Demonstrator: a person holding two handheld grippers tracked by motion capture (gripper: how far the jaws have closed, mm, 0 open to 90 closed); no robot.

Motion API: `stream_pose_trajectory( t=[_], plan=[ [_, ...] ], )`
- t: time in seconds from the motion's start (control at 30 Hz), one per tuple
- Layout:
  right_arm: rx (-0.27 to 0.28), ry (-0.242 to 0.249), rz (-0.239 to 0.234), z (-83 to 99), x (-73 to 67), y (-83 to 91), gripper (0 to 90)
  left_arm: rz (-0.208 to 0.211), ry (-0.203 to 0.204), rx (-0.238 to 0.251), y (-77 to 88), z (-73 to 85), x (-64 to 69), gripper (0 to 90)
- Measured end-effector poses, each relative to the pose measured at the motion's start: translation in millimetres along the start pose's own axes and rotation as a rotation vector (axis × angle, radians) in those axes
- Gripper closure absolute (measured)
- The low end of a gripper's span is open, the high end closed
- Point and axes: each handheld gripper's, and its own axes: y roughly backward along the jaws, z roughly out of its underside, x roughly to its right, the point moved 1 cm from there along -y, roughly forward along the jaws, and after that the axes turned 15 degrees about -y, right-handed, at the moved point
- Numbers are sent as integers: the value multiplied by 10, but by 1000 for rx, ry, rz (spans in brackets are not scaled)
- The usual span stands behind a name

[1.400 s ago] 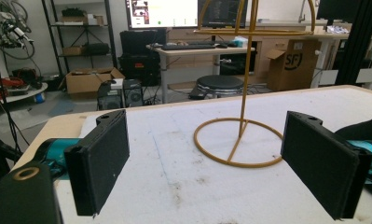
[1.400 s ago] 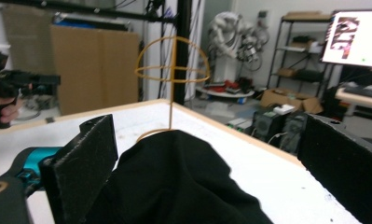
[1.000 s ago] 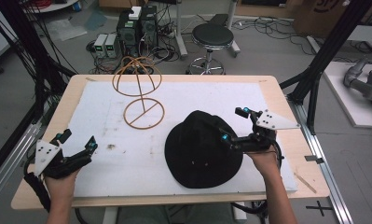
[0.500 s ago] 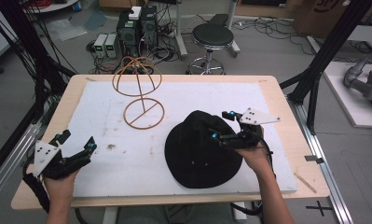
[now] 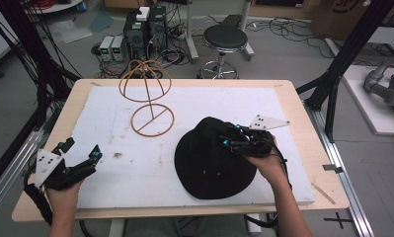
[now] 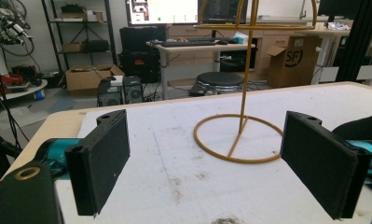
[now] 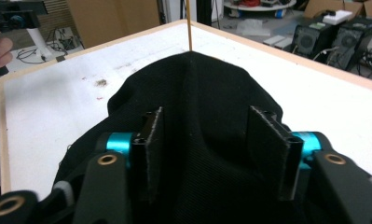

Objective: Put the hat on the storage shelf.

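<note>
A: Our right gripper (image 5: 229, 137) has slid onto the black hat's (image 5: 209, 163) crown; the hat lies beside the wire stand (image 5: 150, 101).
B: Fingers released astride a fold; we pinch next. Left gripper (image 5: 78, 154) idles spread.

round black padded stool (image 5: 225, 38) on grey floor at 12 o'clock; black computer towers (image 5: 145, 27) at 11 o'clock beside it.

The room is bright, with soft, even light and only faint shadows on the white table top (image 5: 135, 148). The black hat (image 7: 197, 116) is so dark that its folds hardly show. In the left gripper view the near black pads (image 6: 99, 163) look a bit blurry, and the far shelves look soft.
</note>
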Motion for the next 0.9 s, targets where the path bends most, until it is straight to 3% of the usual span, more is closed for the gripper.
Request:
stream_pose_trajectory(
  t=[0.1,0.27,0.3,0.33,0.53,0.77,0.9],
  plan=[
    [-6,-10,7,2,0,-5,522,2,-2,-2,2,-1,0,160],
    [-48,-1,-1,13,0,-16,724,2,-2,-3,2,1,-1,160],
    [-48,-1,-1,13,0,-16,724,2,-3,-3,1,1,-1,160],
    [-58,4,4,19,-9,-28,774,2,-3,-3,1,1,0,160],
    [-74,21,36,36,-34,-51,881,1,-3,-4,3,2,-2,163],
    [-54,16,50,41,-58,-34,887,-1,2,-4,4,6,-6,164],
    [-8,8,31,22,-75,6,887,-2,2,-4,1,7,-3,164]
  ],
)
